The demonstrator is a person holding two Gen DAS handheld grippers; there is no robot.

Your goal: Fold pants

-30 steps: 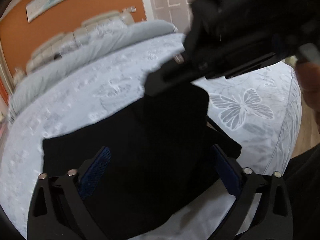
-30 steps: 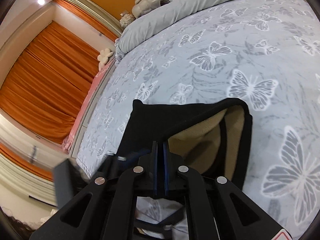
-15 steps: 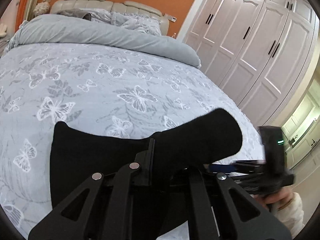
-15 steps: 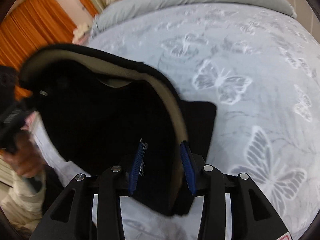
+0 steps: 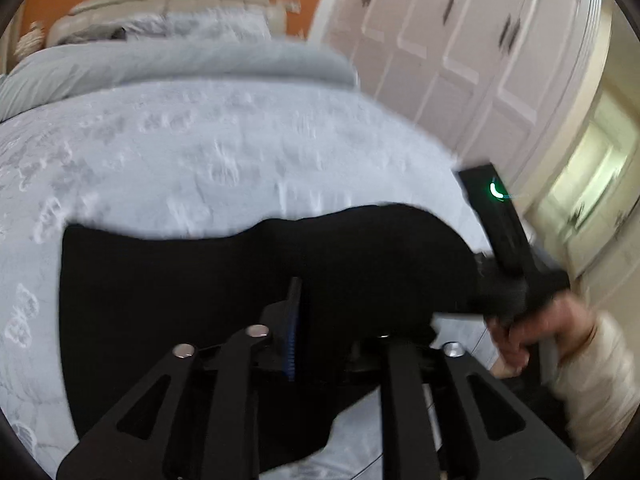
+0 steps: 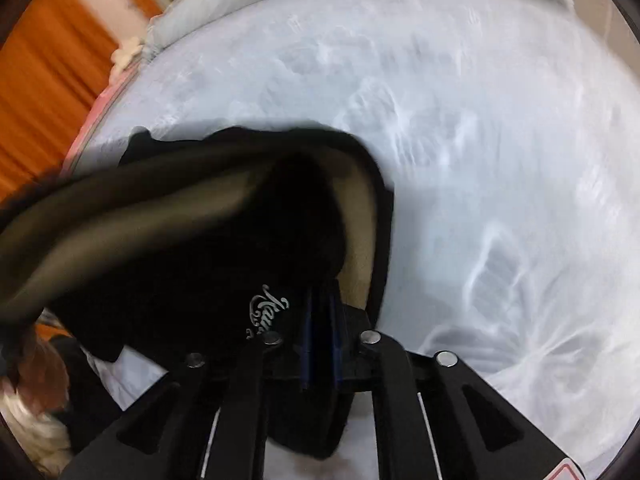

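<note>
Black pants (image 5: 200, 288) lie on the bed (image 5: 224, 152), near its foot edge, part-folded, with one end lifted off the quilt between the two tools. Left hand-held gripper (image 5: 316, 312): jaws are opening, black cloth sits between them, blue pad visible against the fabric; whether the pads press on it cannot be told through blur and black-on-black. Right hand-held gripper (image 6: 322, 320): jaws are closing, near shut, pads pinching a fold of cloth by the waistband next to a small white script logo (image 6: 269, 312). Tan lining (image 6: 360, 232) shows inside the open waist. The right tool's body with a green light (image 5: 498, 191) and the person's hand (image 5: 532, 328) show at the right of the left view, beyond the bed's edge. Handling, as a judgement: soft, limp, light, thick fleece-like cloth; it sags and bunches between grips and won't hold a crease unaided; not fragile, not slippery on the pads. Best hold is likely the waistband edge or hem corners, both layers together, one grip at each corner so the fold lands flat. Risk: a pinch that catches only the top layer lets the lining side droop and skews the fold.
</note>
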